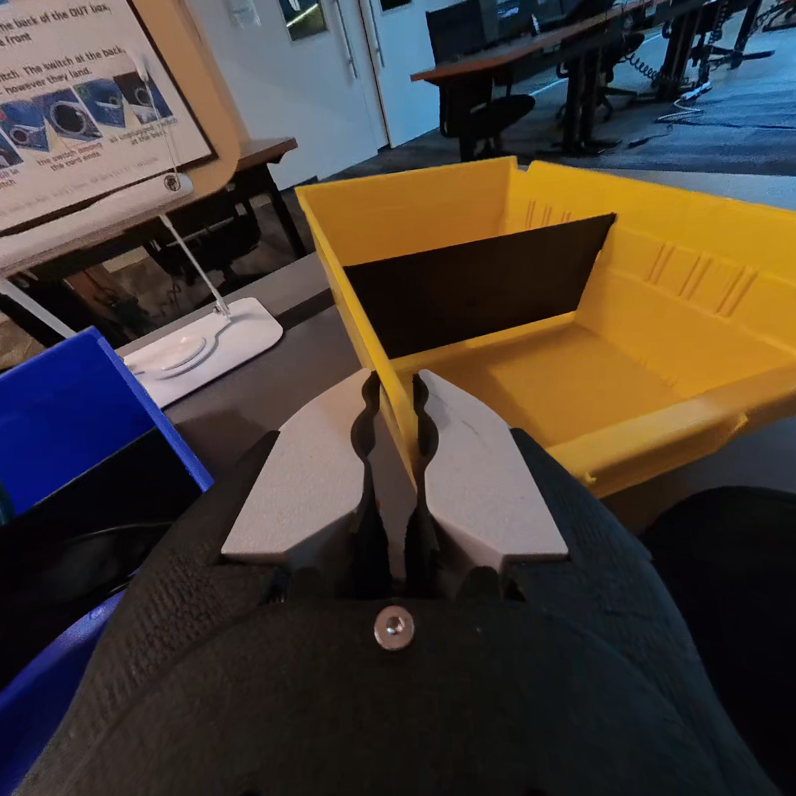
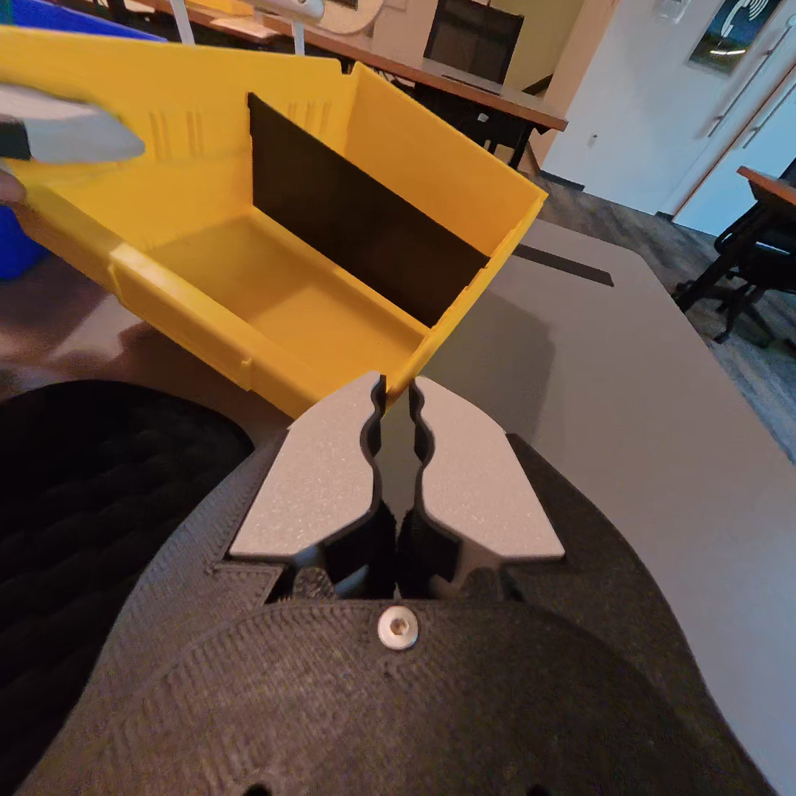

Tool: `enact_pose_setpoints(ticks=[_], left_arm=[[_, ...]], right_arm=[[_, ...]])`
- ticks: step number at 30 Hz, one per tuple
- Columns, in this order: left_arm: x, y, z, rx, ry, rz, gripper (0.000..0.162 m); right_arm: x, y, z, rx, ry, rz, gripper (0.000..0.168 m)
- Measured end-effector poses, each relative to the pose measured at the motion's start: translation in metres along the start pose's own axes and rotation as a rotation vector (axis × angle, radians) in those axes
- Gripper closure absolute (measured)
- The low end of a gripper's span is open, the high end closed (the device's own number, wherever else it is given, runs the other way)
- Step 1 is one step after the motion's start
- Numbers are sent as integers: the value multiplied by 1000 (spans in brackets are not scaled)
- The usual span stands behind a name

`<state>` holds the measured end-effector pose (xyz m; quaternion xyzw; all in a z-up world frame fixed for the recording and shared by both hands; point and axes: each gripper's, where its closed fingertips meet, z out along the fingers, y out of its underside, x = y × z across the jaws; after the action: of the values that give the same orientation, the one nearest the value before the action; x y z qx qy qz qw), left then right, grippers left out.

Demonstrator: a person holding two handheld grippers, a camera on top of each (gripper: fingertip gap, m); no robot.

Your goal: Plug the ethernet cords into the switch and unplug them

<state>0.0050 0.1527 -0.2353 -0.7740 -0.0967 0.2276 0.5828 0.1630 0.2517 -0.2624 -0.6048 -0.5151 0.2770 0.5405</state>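
On opposite side walls of the yellow plastic bin [image 2: 301, 310] (black divider inside), the left gripper [image 1: 396, 379] and right gripper [image 2: 396, 381] were clamped, apparently lifting it; switch and cords were unseen, so set-down came next.

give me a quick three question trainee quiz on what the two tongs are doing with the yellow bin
1. True or false: the front compartment of the yellow plastic bin holds ethernet cords.
2. Which part of the bin are the left tongs clamped on? A) its side wall B) the black flat divider panel C) the front lip
3. Fill in: the right tongs grip the bin at its near ______.

Key
1. False: the front compartment shows bare, and no cords or switch are in view.
2. A
3. corner
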Motion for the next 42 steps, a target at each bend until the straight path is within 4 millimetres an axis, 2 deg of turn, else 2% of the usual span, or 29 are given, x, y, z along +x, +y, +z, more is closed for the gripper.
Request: enact_pose_setpoints(ticks=[4, 6, 7, 9, 11, 13, 15, 16, 17, 19, 21, 25, 29, 35, 42], left_arm=[[15, 8, -7, -70, 140, 48, 134], [27, 15, -18, -168, 289, 44, 116], [27, 13, -28, -172, 333, 30, 108], [14, 3, -49, -122, 341, 33, 104], [-6, 5, -68, -110, 326, 67, 105], [-20, 31, -80, -224, 342, 114, 105], [-23, 59, -86, -343, 384, 175, 113], [-22, 66, -87, -352, 402, 211, 119], [-20, 70, -87, -344, 412, 233, 124], [-18, 74, -86, -350, 426, 246, 127], [-25, 81, -85, -386, 395, 282, 127], [-56, 104, -88, -490, 326, 353, 126], [-71, 110, -109, -514, 417, 251, 137], [-112, 127, -141, -546, 424, 201, 136], [-159, 150, -187, -591, 378, 166, 135]], right_arm=[[8, 3, -2, -3, 16, 17, 158], [10, 3, -6, -5, -9, 45, 159], [11, 1, -9, 1, -23, 47, 158], [17, -11, -18, 49, -4, 46, 145], [17, -29, -27, 97, -7, 37, 144], [-2, -50, -31, 144, -96, -7, 139], [-37, -65, -27, 155, -227, -72, 130], [-57, -66, -21, 127, -295, -103, 127], [-78, -61, -14, 69, -369, -137, 124], [-114, -38, 1, -102, -490, -218, 112], [-128, -16, 17, -233, -496, -319, 107], [-131, -8, 40, -271, -450, -413, 112], [-132, -3, 41, -307, -499, -394, 128], [-111, 3, 36, -321, -487, -381, 131], [-76, 14, 27, -335, -451, -362, 130]])
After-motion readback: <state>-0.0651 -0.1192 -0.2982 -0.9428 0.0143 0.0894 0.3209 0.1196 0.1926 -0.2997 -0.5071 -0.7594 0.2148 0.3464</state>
